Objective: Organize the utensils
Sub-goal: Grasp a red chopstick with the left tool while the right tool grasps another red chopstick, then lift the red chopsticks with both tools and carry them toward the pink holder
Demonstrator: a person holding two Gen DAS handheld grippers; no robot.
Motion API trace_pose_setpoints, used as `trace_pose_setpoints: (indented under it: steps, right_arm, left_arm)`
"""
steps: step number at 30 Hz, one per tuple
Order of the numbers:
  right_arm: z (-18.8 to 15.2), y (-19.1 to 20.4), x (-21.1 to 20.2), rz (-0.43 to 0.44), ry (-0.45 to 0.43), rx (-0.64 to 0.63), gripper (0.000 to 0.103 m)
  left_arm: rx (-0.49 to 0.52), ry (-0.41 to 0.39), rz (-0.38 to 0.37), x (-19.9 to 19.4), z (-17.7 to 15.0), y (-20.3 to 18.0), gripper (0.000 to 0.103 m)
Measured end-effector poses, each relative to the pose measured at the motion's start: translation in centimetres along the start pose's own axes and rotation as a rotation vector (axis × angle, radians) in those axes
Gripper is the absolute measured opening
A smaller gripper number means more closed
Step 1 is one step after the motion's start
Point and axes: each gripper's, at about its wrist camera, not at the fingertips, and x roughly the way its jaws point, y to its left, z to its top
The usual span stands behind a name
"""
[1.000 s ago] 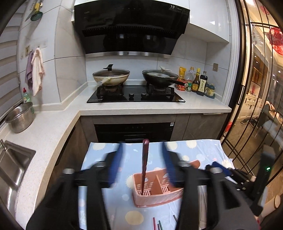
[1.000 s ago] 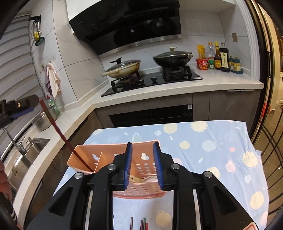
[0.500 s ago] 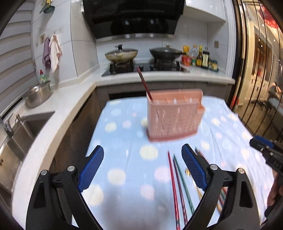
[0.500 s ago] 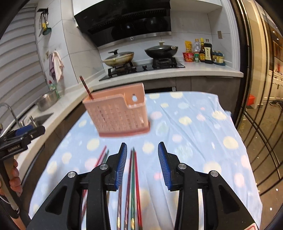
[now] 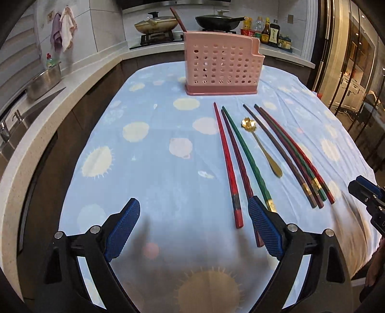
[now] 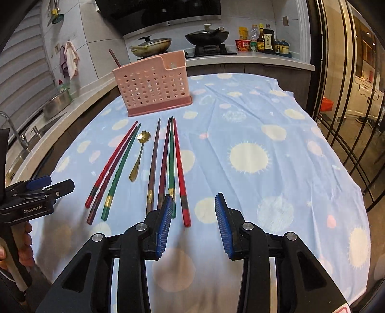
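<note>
A pink perforated utensil holder (image 5: 221,63) (image 6: 155,88) stands at the table's far side with one dark red chopstick (image 5: 177,22) (image 6: 114,57) leaning in it. Several red, purple and green chopsticks (image 5: 237,156) (image 6: 166,163) and a gold spoon (image 5: 261,146) (image 6: 139,154) lie flat on the blue cloth in front of it. My left gripper (image 5: 193,227) is open and empty, low near the front edge, its right finger over the chopstick ends. My right gripper (image 6: 193,219) is open and empty just behind the right group's handles.
The table wears a blue cloth with pale sun patterns (image 5: 154,154) (image 6: 264,149). Beyond it runs a counter with a hob, pans (image 6: 204,36) and sauce bottles (image 6: 262,39). A steel pot (image 5: 44,80) and a sink sit on the left. Glass doors stand on the right.
Both grippers have drawn back from the holder and come down low over the table's near side. The holder now stands far off and the loose chopsticks lie close in front.
</note>
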Motion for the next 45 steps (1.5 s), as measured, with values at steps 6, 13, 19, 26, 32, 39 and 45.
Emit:
trace_pose_setpoints:
  steps: [6,13,19,26,32,39,45]
  right_arm:
    - [-1.5,0.0,0.7,0.008,0.025,0.021,0.036]
    - [-1.1,0.6,1.4,0.019,0.025,0.017,0.032]
    - [-0.7,0.6,2.3,0.0,0.031,0.002,0.024]
    - [-0.7,0.5,3.4,0.002,0.053,0.002,0.02]
    - [-1.0,0.5,4.3,0.004,0.068,0.001,0.016]
    - [-1.1,0.5,4.3,0.0,0.064,-0.007,0.009]
    - [-1.3,0.3,3.8,0.004,0.058,-0.004,0.008]
  left_arm:
    - [-0.005,0.045,0.013,1.2,-1.6,0.0,0.087]
    - [0.013,0.051,0.002,2.4,-1.0,-0.9,0.087]
    - [0.015,0.067,-0.005,3.6,-0.7,-1.1,0.084]
    - [0.005,0.065,-0.012,4.2,-0.4,-0.8,0.08]
    - [0.019,0.05,-0.017,4.1,-0.2,-1.2,0.068]
    - [0.029,0.047,-0.063,3.5,-0.4,-1.6,0.035]
    - [-0.01,0.068,-0.134,3.3,-0.5,-1.0,0.009]
